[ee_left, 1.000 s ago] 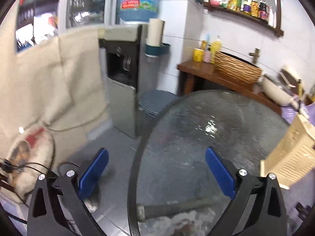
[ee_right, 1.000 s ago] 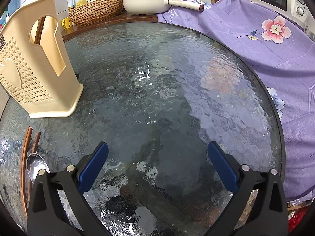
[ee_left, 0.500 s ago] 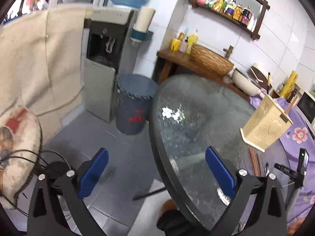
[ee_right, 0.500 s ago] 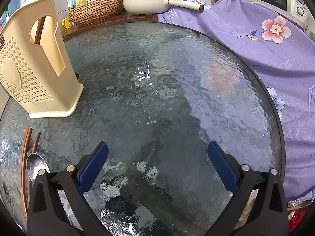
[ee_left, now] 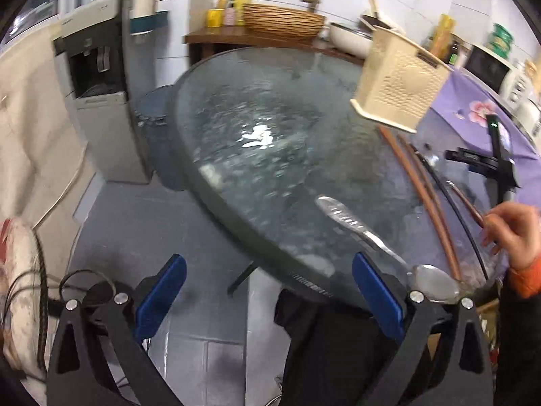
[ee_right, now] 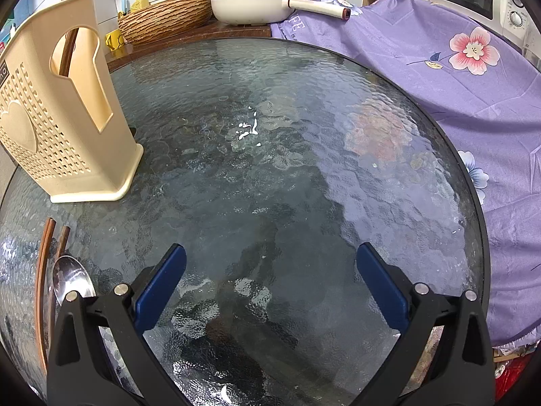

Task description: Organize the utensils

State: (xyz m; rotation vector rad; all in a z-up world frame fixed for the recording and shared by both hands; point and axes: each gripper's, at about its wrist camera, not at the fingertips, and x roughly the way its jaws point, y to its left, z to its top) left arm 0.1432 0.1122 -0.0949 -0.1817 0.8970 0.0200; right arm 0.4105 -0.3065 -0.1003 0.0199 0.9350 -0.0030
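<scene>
A cream perforated utensil holder (ee_right: pixel 61 118) stands on the round glass table (ee_right: pixel 287 186) at the left; it also shows in the left wrist view (ee_left: pixel 399 77). A metal spoon (ee_left: pixel 365 233) and two brown chopsticks (ee_left: pixel 422 196) lie near the table's front edge; in the right wrist view the spoon bowl (ee_right: pixel 69 279) and the chopsticks (ee_right: pixel 44 270) lie at the lower left. My left gripper (ee_left: pixel 267 297) is open and empty, off the table's edge above the floor. My right gripper (ee_right: pixel 270 284) is open and empty, low over the glass.
A purple flowered cloth (ee_right: pixel 456 77) covers the right side. A wicker basket (ee_right: pixel 165 17) and a white pan (ee_right: pixel 257 6) sit on the wooden counter behind. A water dispenser (ee_left: pixel 98 94) and a bin (ee_left: pixel 155 111) stand left of the table. A hand (ee_left: pixel 514 233) rests by the chopsticks.
The left wrist view has swung right and down, bringing the spoon, chopsticks and holder into view. The right gripper has not moved.
</scene>
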